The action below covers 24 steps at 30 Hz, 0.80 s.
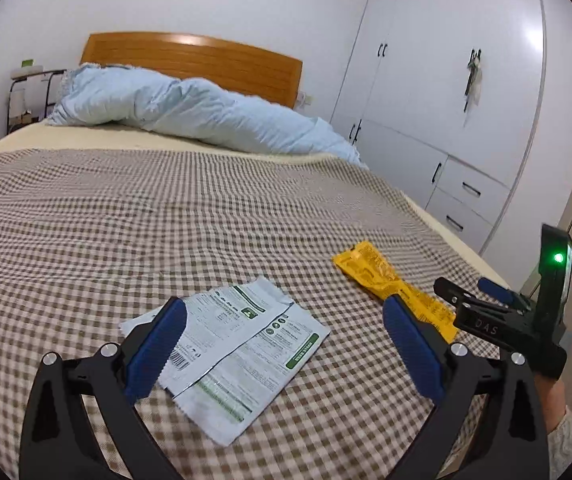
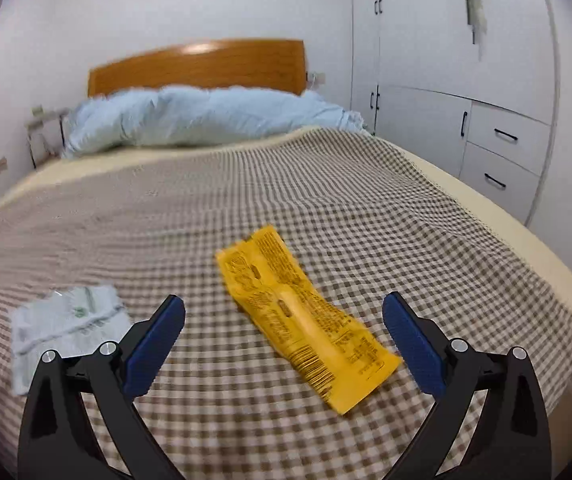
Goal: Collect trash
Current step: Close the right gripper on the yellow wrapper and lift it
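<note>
While both grippers, left (image 1: 284, 344) and right (image 2: 284, 344), gape wide and empty, a white wrapper (image 1: 238, 356) and a yellow wrapper (image 2: 306, 320) lie apart on the checked bedspread (image 1: 126, 220); wardrobe (image 1: 446, 100) beside, apparently shut.

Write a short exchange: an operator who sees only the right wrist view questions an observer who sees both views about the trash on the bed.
Operator: Is the left gripper open?
Observer: Yes. The left gripper is open and aimed at the white wrapper.
Operator: That wrapper is blurred for me. Is it crumpled?
Observer: No. It lies flat on the bed, with green print and a barcode showing.
</note>
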Available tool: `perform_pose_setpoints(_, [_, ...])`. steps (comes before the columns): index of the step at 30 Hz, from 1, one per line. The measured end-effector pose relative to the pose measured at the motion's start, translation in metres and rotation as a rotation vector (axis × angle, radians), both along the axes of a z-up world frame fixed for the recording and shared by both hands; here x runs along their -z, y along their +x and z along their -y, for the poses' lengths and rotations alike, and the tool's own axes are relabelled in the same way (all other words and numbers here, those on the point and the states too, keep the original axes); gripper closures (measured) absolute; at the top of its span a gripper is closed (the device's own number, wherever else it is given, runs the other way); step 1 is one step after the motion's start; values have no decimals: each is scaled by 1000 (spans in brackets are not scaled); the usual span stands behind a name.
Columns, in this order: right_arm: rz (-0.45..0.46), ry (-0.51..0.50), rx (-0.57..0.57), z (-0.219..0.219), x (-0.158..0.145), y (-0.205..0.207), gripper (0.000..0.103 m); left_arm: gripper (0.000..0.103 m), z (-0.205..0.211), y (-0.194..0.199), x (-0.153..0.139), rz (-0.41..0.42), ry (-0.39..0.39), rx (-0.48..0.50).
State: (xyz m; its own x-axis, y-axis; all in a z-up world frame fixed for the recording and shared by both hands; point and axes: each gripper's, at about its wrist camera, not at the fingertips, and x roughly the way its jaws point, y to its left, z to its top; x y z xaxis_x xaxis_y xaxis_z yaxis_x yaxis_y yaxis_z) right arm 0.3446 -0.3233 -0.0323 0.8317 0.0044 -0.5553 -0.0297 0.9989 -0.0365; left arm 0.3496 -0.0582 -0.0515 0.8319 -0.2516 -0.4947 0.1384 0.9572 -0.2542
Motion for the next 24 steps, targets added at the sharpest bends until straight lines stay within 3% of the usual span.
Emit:
perform_pose_setpoints(12, [-231,-147,-9,-12,42,63,8,8,20,37,25,-55,103,20])
perform_pose_setpoints(18, [-304,-206,1,-5,61,94,8,8,23,40,33,-82,102,39])
perform_pose_setpoints(24, [-351,-50,25,20,77,109,8,8,24,45,35,-80,108,36])
